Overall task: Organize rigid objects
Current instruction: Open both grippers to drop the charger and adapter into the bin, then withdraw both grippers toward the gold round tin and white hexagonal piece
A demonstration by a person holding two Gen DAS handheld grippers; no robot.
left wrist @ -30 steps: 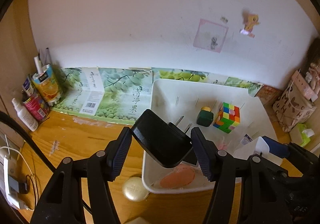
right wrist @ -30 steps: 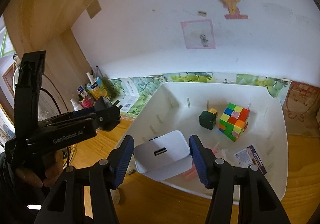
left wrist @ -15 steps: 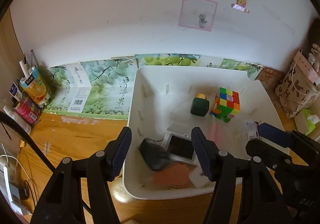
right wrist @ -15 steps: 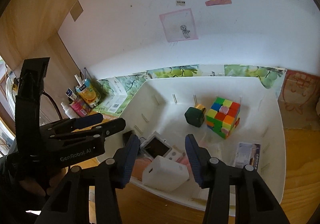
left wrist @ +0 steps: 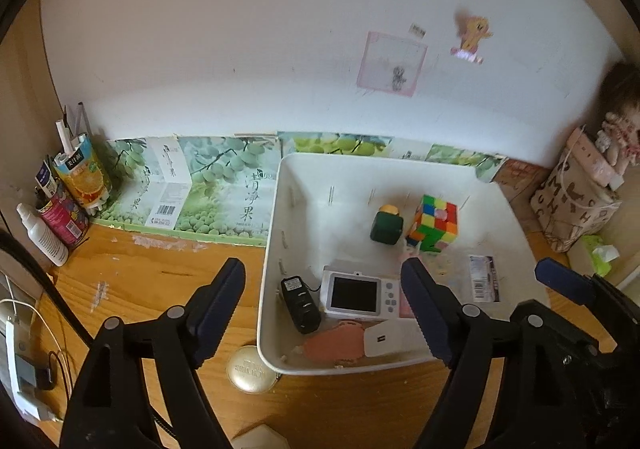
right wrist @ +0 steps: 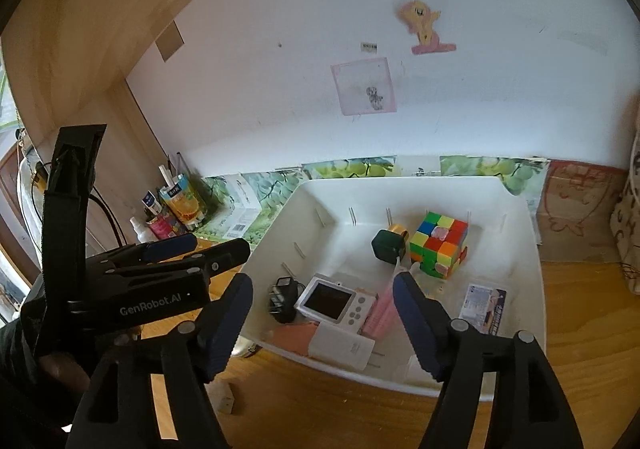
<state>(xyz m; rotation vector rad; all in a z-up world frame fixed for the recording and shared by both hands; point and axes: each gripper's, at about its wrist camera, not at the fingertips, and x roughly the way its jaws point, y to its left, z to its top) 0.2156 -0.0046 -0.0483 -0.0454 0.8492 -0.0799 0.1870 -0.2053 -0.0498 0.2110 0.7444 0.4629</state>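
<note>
While both grippers gape, chargers (right wrist: 340, 347) lie below.

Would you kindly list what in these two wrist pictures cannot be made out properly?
- Pink flat thing in the white bin: the bin's near wall cuts it off in the left wrist view; identity unclear.
- Pale object at the bottom edge, left wrist view: cut off by the frame.
- Print on the card: too small in the right wrist view.
- Round gold lid: lettering too small in the left wrist view.
</note>
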